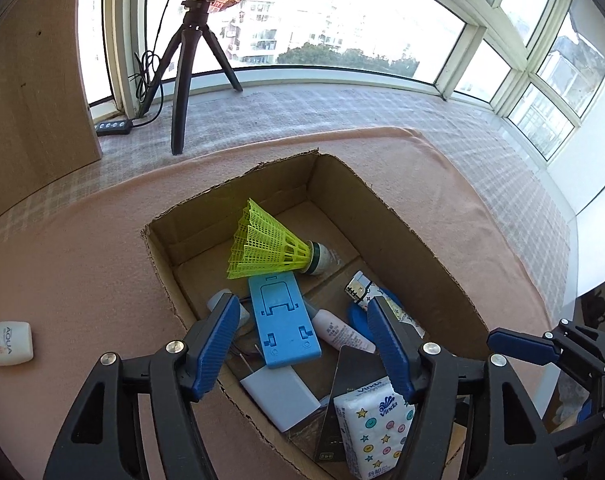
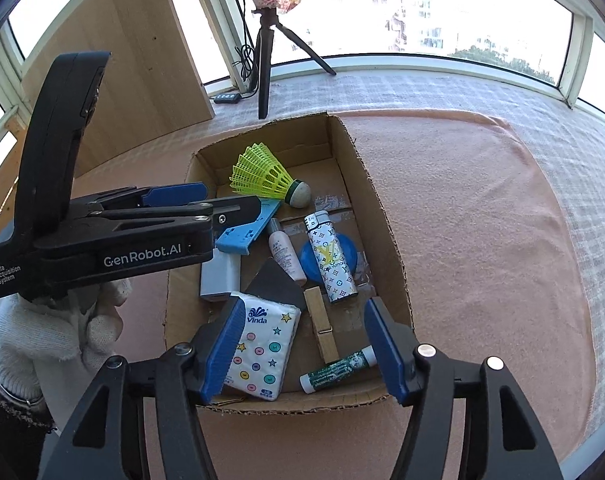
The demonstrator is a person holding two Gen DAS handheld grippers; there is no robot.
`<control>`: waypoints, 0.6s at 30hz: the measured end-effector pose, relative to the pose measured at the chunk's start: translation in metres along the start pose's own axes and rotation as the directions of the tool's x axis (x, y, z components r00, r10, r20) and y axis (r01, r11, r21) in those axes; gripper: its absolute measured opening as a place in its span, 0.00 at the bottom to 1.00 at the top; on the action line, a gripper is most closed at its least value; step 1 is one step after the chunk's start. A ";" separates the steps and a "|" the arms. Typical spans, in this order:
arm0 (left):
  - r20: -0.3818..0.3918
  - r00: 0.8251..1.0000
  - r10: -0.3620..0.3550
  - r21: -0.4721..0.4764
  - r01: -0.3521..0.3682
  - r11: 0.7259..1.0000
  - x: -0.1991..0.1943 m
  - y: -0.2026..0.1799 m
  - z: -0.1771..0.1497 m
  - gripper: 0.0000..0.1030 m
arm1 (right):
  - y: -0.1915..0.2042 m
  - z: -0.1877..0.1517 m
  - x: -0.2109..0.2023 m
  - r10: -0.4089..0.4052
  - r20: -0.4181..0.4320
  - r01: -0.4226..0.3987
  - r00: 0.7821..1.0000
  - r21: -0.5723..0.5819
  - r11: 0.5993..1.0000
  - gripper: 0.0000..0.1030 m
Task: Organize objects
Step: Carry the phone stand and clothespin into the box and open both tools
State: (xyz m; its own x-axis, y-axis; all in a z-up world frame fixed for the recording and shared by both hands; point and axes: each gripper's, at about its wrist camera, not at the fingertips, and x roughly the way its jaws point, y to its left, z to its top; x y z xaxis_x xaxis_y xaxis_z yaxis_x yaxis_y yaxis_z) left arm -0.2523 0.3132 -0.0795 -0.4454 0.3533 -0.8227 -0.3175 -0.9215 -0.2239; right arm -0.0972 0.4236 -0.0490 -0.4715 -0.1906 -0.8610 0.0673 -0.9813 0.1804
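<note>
An open cardboard box [image 1: 406, 236] [image 2: 382, 216] on a pink cloth holds a yellow shuttlecock [image 1: 266, 246] [image 2: 262, 176], a blue phone stand [image 1: 282, 320], a white charger [image 1: 280, 400], a Vinda tissue pack [image 1: 376, 428] [image 2: 262, 344], a pink bottle [image 2: 286, 254], a patterned lighter [image 2: 330, 260], a wooden clothespin [image 2: 322, 330] and a green lip balm [image 2: 336, 368]. My left gripper [image 1: 301, 302] hangs open over the phone stand without touching it. My right gripper [image 2: 304, 304] is open above the clothespin and lip balm, its left finger next to the tissue pack.
A small white AQUA bottle [image 1: 6, 344] lies on the pink cloth [image 1: 82, 260] left of the box. Behind stand a black tripod [image 1: 186, 64], a wooden board [image 1: 30, 92] and the window ledge. A gloved hand [image 2: 54, 344] holds the left gripper.
</note>
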 end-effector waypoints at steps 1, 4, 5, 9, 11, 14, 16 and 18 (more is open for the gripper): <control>0.000 1.000 0.003 0.001 -0.003 1.000 -0.002 0.002 -0.001 0.68 | 0.001 -0.001 -0.001 0.002 0.001 -0.002 1.000 0.003 1.000 0.56; 0.002 1.000 0.020 -0.008 -0.020 1.000 -0.007 0.010 -0.003 0.68 | 0.005 -0.003 -0.004 0.009 0.004 -0.009 1.000 0.003 1.000 0.56; 0.003 1.000 0.022 -0.012 -0.022 1.000 -0.009 0.014 -0.004 0.68 | 0.006 -0.003 -0.005 0.012 0.005 -0.012 1.000 0.002 1.000 0.56; 0.004 0.999 0.044 -0.024 -0.044 0.999 -0.019 0.029 -0.008 0.68 | 0.015 -0.004 -0.006 0.027 0.008 -0.027 1.000 0.002 1.000 0.56; 0.004 0.998 0.061 -0.029 -0.061 0.998 -0.024 0.038 -0.011 0.68 | 0.020 -0.004 -0.006 0.035 0.008 -0.035 0.999 0.003 0.999 0.56; 0.003 0.997 0.079 -0.047 -0.079 0.996 -0.031 0.055 -0.014 0.68 | 0.027 -0.005 -0.007 0.046 0.011 -0.046 0.999 0.006 0.999 0.56; 0.002 0.996 0.094 -0.059 -0.094 0.994 -0.037 0.067 -0.017 0.68 | 0.033 -0.005 -0.007 0.056 0.010 -0.057 0.998 0.010 0.998 0.56; 0.003 0.994 0.109 -0.073 -0.108 0.991 -0.043 0.080 -0.019 0.68 | 0.039 -0.005 -0.006 0.067 0.009 -0.067 0.998 0.011 0.998 0.56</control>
State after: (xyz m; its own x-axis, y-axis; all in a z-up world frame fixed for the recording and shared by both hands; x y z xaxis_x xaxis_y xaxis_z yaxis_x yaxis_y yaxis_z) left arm -0.2428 0.2211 -0.0725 -0.4802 0.2515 -0.8403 -0.2052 -0.9636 -0.1711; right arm -0.0876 0.3861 -0.0394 -0.4739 -0.2554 -0.8427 0.0892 -0.9660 0.2426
